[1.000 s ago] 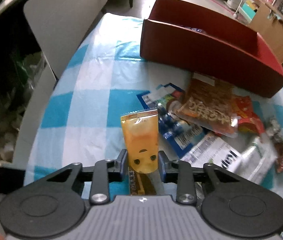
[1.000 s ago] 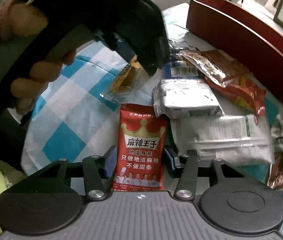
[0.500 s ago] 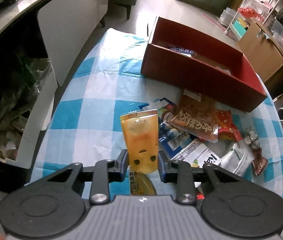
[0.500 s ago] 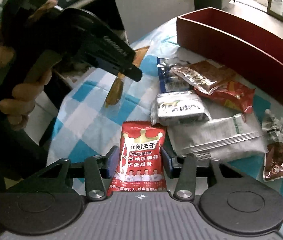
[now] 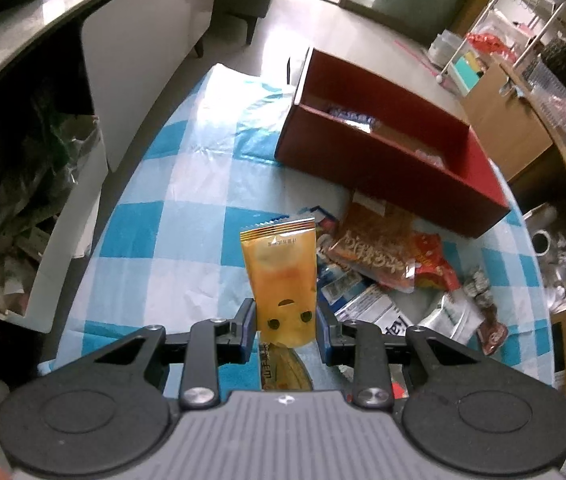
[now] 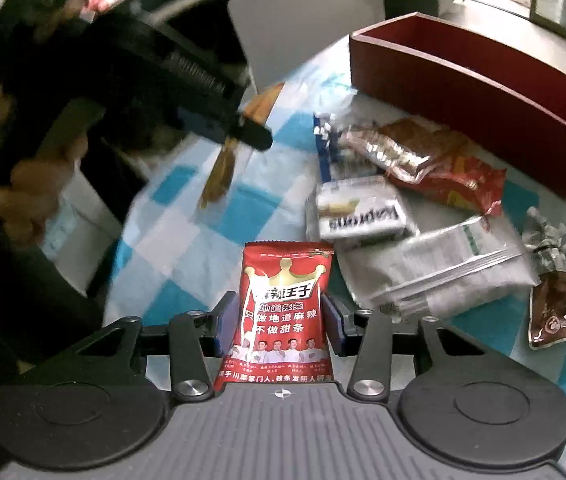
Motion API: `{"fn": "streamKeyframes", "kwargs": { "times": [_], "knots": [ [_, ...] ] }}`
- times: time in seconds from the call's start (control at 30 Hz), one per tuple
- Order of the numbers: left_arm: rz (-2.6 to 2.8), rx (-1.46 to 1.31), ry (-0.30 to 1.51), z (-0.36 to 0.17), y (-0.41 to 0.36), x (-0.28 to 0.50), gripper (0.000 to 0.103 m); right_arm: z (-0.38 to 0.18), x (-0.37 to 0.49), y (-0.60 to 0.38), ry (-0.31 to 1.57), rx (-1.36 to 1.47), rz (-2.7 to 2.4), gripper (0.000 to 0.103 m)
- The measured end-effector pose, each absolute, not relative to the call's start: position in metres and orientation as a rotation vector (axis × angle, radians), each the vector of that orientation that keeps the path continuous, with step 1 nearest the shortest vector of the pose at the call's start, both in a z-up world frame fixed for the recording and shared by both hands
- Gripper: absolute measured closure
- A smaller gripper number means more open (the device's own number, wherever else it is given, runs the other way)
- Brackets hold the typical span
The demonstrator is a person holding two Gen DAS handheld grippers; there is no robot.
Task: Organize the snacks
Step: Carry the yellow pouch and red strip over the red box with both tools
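Two claws each pinch a packet above the table: left claw an orange foil pouch, right claw a red crown-printed sachet.

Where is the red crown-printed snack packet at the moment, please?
In the right wrist view, the red packet is clamped in the right gripper, above the checked cloth, left of the snack pile.

the orange foil snack pouch is glossy with a crimped top edge, and the red plastic snack packet shines the same way. the blue-and-white checked tablecloth looks thin, creased and slightly shiny. the dark red box has smooth matt walls. the black gripper fingers are matt plastic with bright metal screws.
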State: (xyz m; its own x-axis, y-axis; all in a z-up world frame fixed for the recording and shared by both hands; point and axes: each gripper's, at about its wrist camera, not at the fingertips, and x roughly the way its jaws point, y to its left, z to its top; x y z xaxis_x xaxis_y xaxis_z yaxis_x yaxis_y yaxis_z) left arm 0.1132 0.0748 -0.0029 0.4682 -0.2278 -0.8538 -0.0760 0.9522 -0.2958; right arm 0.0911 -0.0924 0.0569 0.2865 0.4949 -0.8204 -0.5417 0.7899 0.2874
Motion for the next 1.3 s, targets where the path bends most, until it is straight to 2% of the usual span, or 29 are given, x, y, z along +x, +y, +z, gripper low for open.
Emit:
{"fn": "streamKeyframes", "kwargs": {
  "times": [0.57, 1.3],
  "knots": [
    [-0.147, -0.312, 1.033, 0.02, 0.046, 0.14, 0.078, 0.101, 0.14, -0.157, 0.91, 0.254, 0.562, 0.05],
    [-0.127, -0.204, 0.933, 0.044, -0.012, 0.248, 0.078, 0.122, 0.255, -0.18, 0.766, 0.355, 0.437, 0.05]
  ]
}}
